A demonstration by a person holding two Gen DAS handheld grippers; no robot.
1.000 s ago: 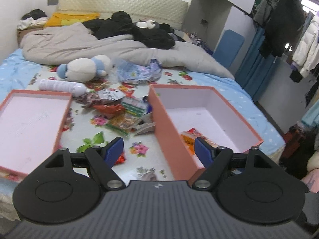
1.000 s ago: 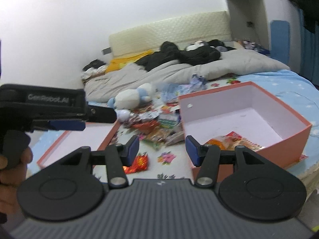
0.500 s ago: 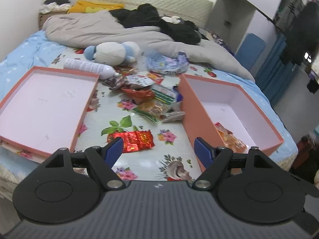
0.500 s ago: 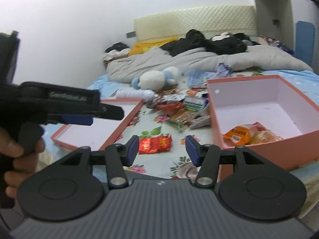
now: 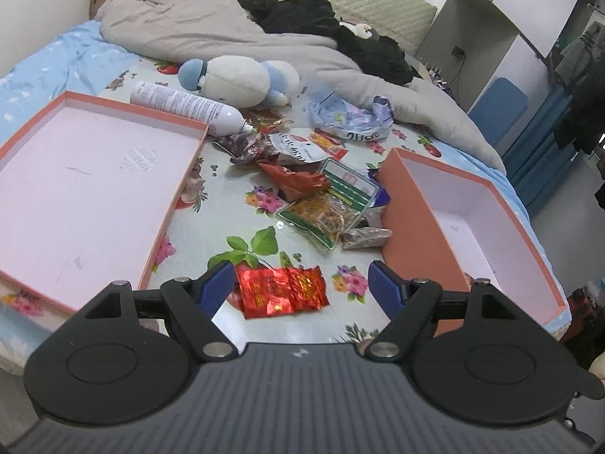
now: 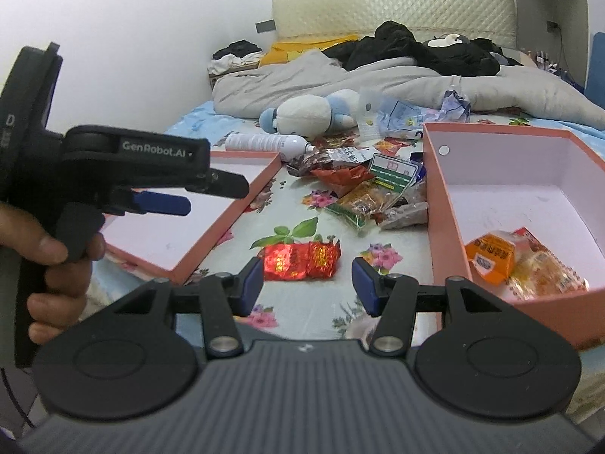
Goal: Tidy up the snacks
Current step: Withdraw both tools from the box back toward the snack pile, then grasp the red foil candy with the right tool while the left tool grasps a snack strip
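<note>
Nearest both cameras, on the flowered bed sheet [image 5: 227, 174], lies a red foil snack packet [image 5: 281, 290], flat and free of the other things. The left tongs [image 5: 300, 283] hang just above it with the jaws spread wide to either side of the packet and nothing between them. The right tongs [image 6: 307, 280] are likewise wide open and empty, aimed at the same packet [image 6: 300, 256] from a little further back.

To the right stands the deep pink box [image 6: 446, 227], which already holds an orange packet [image 6: 489, 255] and a clear-wrapped snack beside it. To the left lies the shallow box lid [image 5: 87, 189], with nothing in it.

Past the red packet, between lid and box, is the snack pile [image 5: 321, 193]: a green-edged bag, a crumpled red bag and dark wrappers overlapping one another, one touching the box's outer wall. Beyond that are a white spray bottle [image 5: 185, 108], a plush toy [image 5: 242, 79] and a grey quilt [image 5: 211, 34].

The step in hand looks like reaching for the next snack, with most of the sorting still to do. The next move probably calls for lowering the left tongs so the jaws straddle the foil, closing on an edge since it lies flat, then carrying it over the box wall.
</note>
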